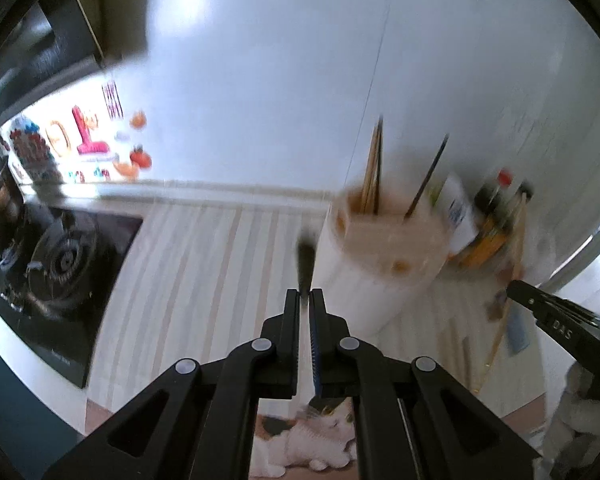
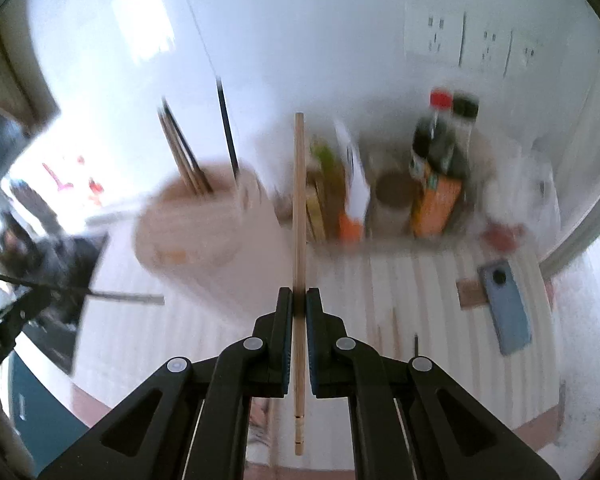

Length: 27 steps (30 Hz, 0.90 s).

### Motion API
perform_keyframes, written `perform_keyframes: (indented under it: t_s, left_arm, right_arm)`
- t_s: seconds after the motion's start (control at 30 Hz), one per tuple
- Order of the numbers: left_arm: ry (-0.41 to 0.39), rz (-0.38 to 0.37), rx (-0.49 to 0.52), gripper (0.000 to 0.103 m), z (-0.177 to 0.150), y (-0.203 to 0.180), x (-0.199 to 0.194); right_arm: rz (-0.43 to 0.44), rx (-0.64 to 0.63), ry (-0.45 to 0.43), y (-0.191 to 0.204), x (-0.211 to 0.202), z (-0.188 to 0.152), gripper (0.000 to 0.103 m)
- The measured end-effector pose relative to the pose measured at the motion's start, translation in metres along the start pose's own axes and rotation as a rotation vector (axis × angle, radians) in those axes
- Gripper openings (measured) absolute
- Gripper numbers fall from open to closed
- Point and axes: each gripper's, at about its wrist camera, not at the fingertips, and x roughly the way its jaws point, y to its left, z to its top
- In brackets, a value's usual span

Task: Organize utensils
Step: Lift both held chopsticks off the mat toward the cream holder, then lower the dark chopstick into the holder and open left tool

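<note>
My left gripper [image 1: 306, 292] is shut on a thin dark chopstick [image 1: 305, 254] that sticks out ahead of its fingertips, blurred. Just to its right stands a white utensil holder [image 1: 364, 276] with a beige top and several chopsticks [image 1: 374, 168] upright in it. My right gripper [image 2: 299, 290] is shut on a pale wooden chopstick [image 2: 299, 200], which runs straight through its jaws. In the right wrist view the holder [image 2: 192, 220] lies ahead to the left. At that view's left edge, the left gripper [image 2: 8, 320] holds the dark chopstick [image 2: 112, 295] out level.
A gas stove [image 1: 60, 264] sits left of the striped counter [image 1: 204, 264]. Sauce bottles and jars [image 2: 440, 168] crowd the back wall. A blue phone [image 2: 508, 304] and loose chopsticks [image 2: 396, 328] lie on the counter at right. A cat [image 1: 320, 436] lies on the floor below.
</note>
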Motion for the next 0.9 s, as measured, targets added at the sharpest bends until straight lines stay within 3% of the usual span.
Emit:
perform_keyframes:
  t_s: [0.2, 0.4, 0.53, 0.63, 0.73, 0.8, 0.83, 0.9]
  left_arm:
    - [-0.124, -0.064, -0.03, 0.002, 0.053, -0.001, -0.04]
    - [-0.213, -0.096, -0.042, 0.0, 0.099, -0.009, -0.05]
    - [-0.232, -0.118, -0.034, 0.0, 0.122, -0.015, -0.045]
    - [-0.195, -0.132, 0.005, 0.001, 0.129, -0.019, -0.031]
    - [-0.153, -0.111, 0.006, 0.01, 0.115, -0.01, -0.014]
    - [-0.104, -0.068, -0.001, 0.032, 0.095, 0.004, 0.008]
    - [-0.082, -0.042, -0.009, 0.052, 0.084, 0.011, 0.019]
    - [-0.01, 0.004, -0.037, 0.056, 0.052, 0.03, 0.049]
  right_arm:
    - [0.044, 0.03, -0.169, 0.01, -0.039, 0.06, 0.007]
    - [0.064, 0.048, -0.259, 0.026, -0.038, 0.101, 0.007]
    - [0.077, 0.053, -0.279, 0.032, -0.028, 0.119, 0.007]
    - [0.095, 0.061, -0.274, 0.035, -0.015, 0.131, 0.007]
    - [0.106, 0.072, -0.214, 0.029, -0.003, 0.126, 0.007]
    - [0.095, 0.088, -0.167, 0.019, 0.004, 0.111, 0.007]
    - [0.089, 0.1, -0.139, 0.011, 0.009, 0.099, 0.007]
    - [0.056, 0.122, -0.052, -0.005, 0.027, 0.072, 0.007]
